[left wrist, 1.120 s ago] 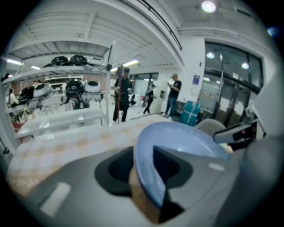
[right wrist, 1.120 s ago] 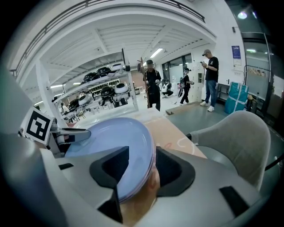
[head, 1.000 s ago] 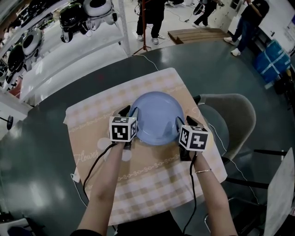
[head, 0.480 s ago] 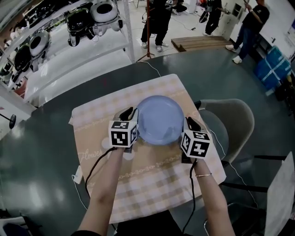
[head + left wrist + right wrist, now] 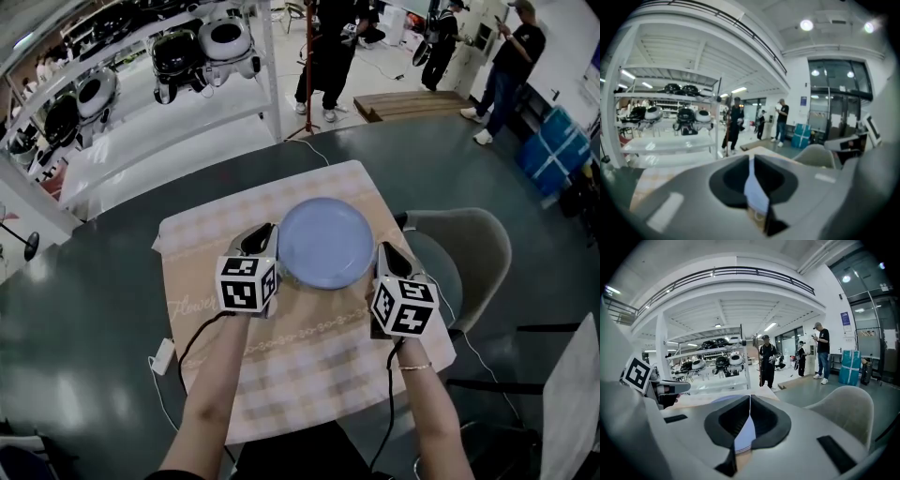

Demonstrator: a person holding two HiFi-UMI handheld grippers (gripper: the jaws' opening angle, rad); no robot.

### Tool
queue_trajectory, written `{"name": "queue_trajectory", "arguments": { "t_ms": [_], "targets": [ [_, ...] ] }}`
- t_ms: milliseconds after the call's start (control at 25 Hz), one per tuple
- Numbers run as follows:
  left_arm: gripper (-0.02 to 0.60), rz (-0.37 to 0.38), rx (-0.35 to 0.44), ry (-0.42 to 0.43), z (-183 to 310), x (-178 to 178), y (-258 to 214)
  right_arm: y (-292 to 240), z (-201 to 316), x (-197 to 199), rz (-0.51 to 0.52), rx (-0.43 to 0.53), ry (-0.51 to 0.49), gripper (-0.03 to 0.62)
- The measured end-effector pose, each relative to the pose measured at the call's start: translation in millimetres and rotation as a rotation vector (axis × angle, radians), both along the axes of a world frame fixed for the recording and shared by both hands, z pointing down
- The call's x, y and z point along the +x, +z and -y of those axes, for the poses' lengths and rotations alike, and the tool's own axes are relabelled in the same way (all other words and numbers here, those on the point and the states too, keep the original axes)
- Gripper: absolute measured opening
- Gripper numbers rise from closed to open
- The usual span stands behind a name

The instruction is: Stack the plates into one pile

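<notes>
The left forearm (image 5: 214,389) and right forearm (image 5: 424,394) reach forward, roughly parallel. The left gripper (image 5: 261,236) and right gripper (image 5: 386,257) have just been closing their jaws, each pinching an opposite rim of the plate (image 5: 325,242).

Smooth, faintly glossy pale-blue plate (image 5: 325,242) above a matt, woven checked cloth (image 5: 309,375); the dark surface (image 5: 84,347) shows a dull sheen.

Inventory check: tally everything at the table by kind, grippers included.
Plate: 1
Grippers: 2, the left gripper and the right gripper, both pinching the plate's rim; the left one's jaws have just been closing.
Tablecloth: 1
Chair: 1
Total: 5
</notes>
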State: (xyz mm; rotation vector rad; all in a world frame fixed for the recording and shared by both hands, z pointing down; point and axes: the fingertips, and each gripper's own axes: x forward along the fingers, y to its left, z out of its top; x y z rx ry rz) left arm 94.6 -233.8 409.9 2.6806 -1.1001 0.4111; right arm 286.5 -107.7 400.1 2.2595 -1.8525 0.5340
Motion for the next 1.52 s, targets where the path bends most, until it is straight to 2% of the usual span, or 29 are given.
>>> {"name": "queue_trajectory", "arguments": {
  "t_ms": [320,600,1080,1520],
  "targets": [
    [0.008,-0.048,0.055,-0.002,-36.6,-21.7,-35.0,-32.8,-35.7,-21.1,0.042,0.105,-0.047,0.005],
    [0.008,-0.092,0.101,0.022,-74.4,-37.0,-60.1,-54.2,-66.6,-39.8,0.071,0.181,-0.099,0.005],
    [0.008,-0.129,0.16,0.019,-111.9,-50.6,-81.3,-67.0,-93.8,-60.8,0.055,0.238,-0.16,0.003],
    [0.008,-0.145,0.173,0.003,-126.6,-57.7,-89.5,-71.1,-101.5,-70.0,0.061,0.256,-0.199,0.003]
  ]
}}
